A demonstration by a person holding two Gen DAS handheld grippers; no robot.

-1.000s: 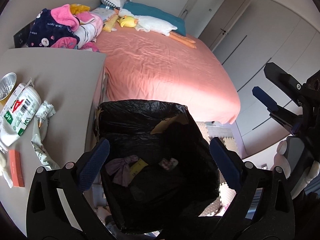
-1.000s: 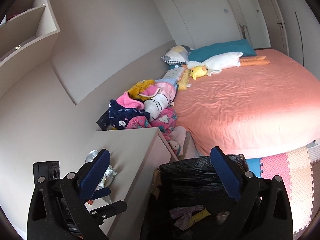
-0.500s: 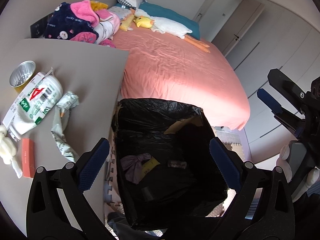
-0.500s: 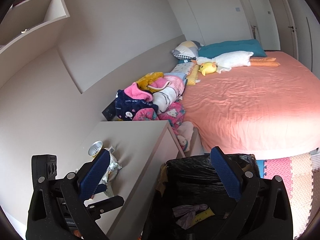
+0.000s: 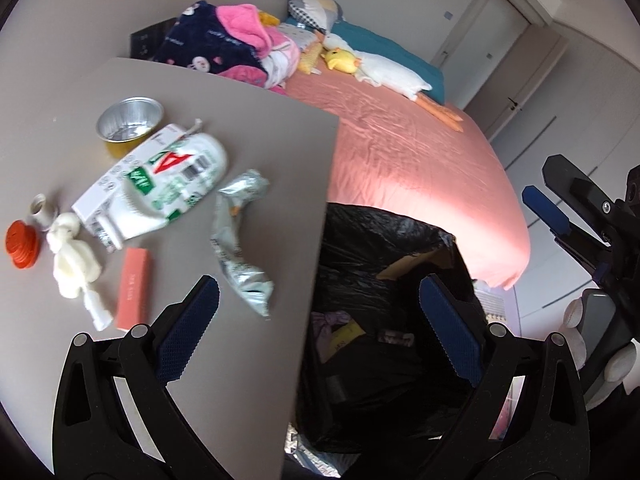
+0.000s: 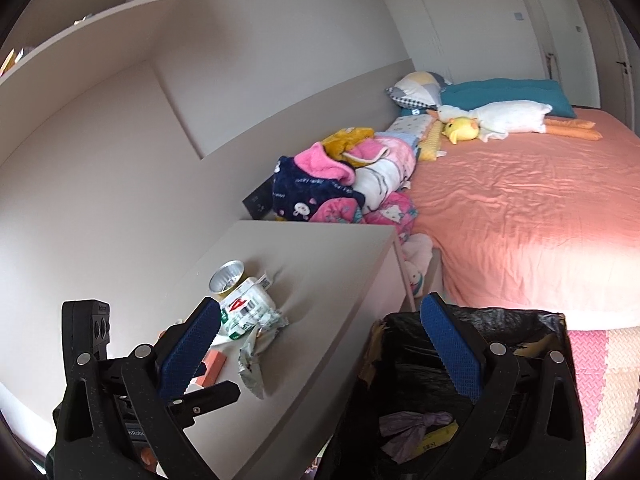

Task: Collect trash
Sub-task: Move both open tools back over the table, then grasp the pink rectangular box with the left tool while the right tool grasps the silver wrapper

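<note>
daylit room, fairly bright. a sun patch glows on the pink bedsheet (image 5: 452,208) near the bed's foot edge, nearly blown out. the black bin liner (image 5: 372,264) reads v dark inside. left wrist view is motion-blurred; both views bend hard w/ dark vignette at corners.

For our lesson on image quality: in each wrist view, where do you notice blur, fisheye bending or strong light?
Left wrist view: the crumpled silver wrapper and the grey tabletop look motion-smeared, and sunlight washes out part of the pink bedsheet. Right wrist view: sharper; the beige wall shelf bows, dark corners.
</note>
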